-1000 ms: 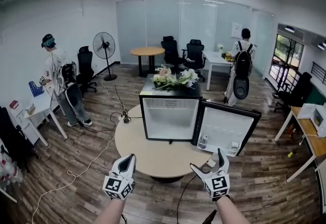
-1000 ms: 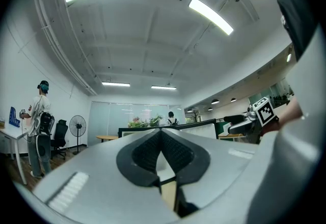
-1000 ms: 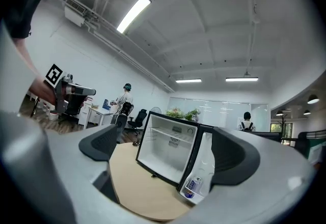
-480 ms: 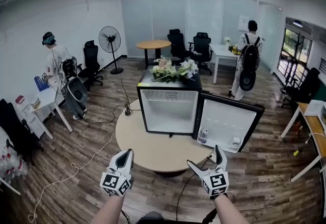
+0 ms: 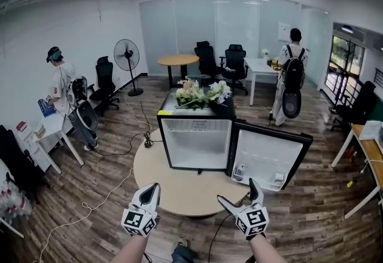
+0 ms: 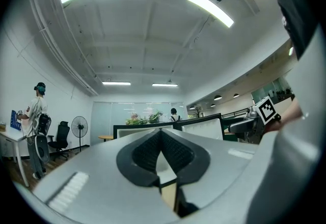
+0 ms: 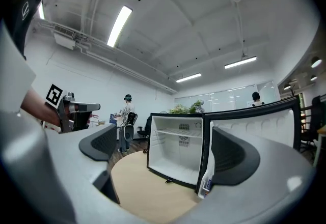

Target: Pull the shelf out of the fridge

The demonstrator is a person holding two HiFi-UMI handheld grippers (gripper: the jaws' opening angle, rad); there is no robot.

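In the head view, the fridge stands on a round table. It is ahead of both grippers and well apart from them. Its door is open on the side of the right gripper.

In the left gripper view, the left gripper is clenched, with nothing between its jaws.

In the right gripper view, the jaws are released and empty. Only this view shows the white shelf clearly. It lies flat in the upper part of the fridge, straight ahead.
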